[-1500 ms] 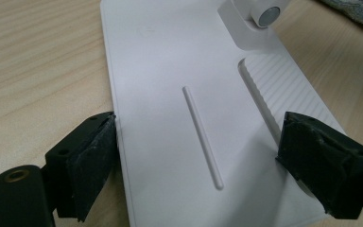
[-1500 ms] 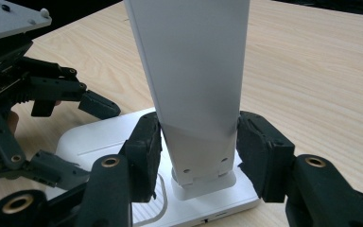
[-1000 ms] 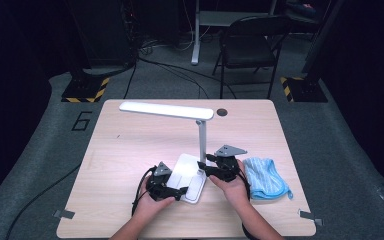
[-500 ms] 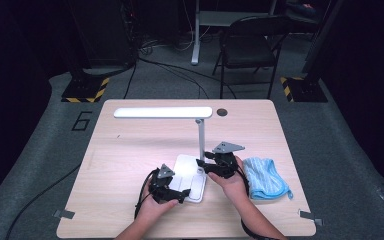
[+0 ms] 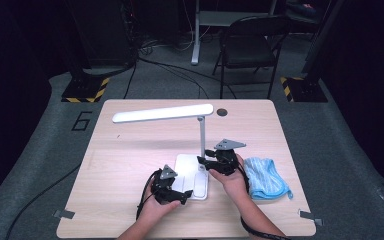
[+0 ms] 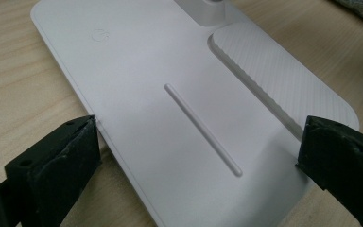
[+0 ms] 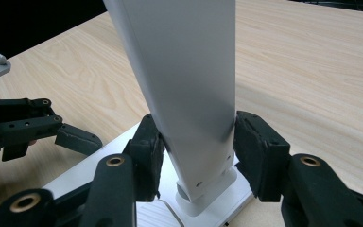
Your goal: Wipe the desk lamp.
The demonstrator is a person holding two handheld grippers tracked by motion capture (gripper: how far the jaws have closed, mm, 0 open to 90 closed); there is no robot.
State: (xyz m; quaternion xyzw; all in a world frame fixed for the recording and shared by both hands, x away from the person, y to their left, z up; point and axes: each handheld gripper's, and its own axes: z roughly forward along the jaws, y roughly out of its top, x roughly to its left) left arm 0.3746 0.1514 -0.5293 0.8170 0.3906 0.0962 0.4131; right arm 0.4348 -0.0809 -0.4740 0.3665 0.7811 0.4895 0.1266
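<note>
**Desk lamp gripped at the stem, base straddled**

The desk lamp (image 5: 192,150) stands on the worktop (image 5: 130,160), its white base (image 6: 179,118) near the front edge. The right hand-held gripper (image 7: 196,156), whose jaws have just been closing, is clamped on the upright stem (image 7: 189,94) just above the base. The left hand-held gripper (image 6: 194,156) has its jaws wide apart, straddling the base's near end. A blue cloth (image 5: 265,177) lies just beside the right hand.

A crumpled light blue cloth (image 5: 265,178) sat near the right edge of the pale wooden tabletop (image 5: 125,150). Behind it stood a black folding metal chair (image 5: 250,47), plus two yellow-black striped stand bases (image 5: 86,91) on the grey carpet.
</note>
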